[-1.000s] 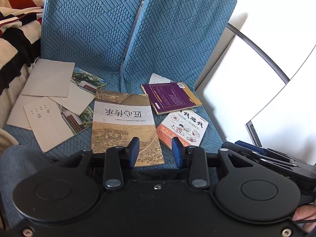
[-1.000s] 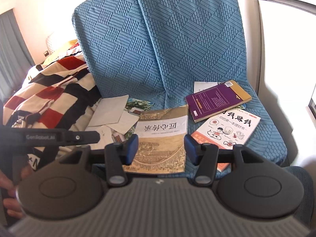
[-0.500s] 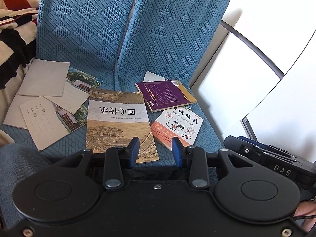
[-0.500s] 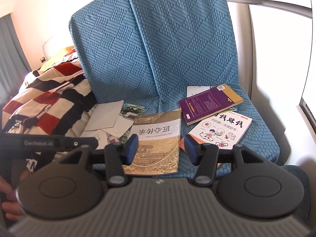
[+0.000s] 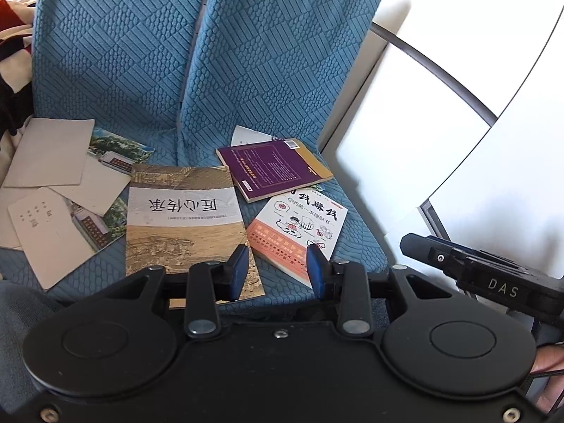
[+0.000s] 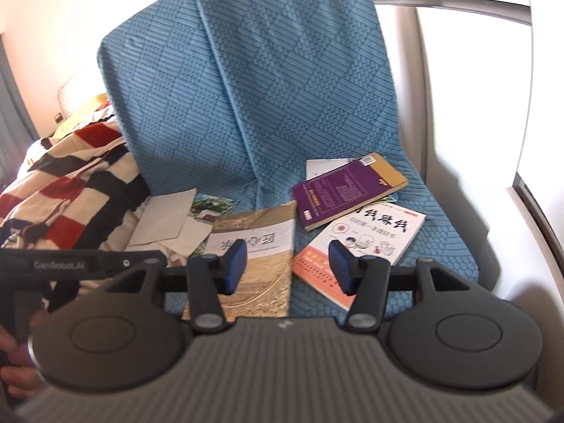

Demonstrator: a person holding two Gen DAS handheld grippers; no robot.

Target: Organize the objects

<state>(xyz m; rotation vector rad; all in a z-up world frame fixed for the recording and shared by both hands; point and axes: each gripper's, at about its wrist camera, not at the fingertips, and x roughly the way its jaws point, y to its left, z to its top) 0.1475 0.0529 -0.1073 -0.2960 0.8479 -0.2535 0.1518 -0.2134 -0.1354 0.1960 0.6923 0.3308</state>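
Left wrist view: the left gripper hovers at lower centre, jaws spread and empty, above the near corner of a tan book and an orange-and-white book on a blue seat.

Right wrist view: the right gripper has jaws spread and empty; the tan book lies under its left finger, the orange-and-white book under its right, a purple book beyond.

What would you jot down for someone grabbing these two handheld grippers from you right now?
Left gripper: open, empty, above the seat's front edge.
Right gripper: open, empty, wider apart.
On the blue seat: tan landscape book in the middle; purple book behind it to the right, overlapping the white cartoon book; envelopes and postcards scattered on the left, beside a striped blanket.
Done: nothing gathered.
Left: stack the books, collect the cards.
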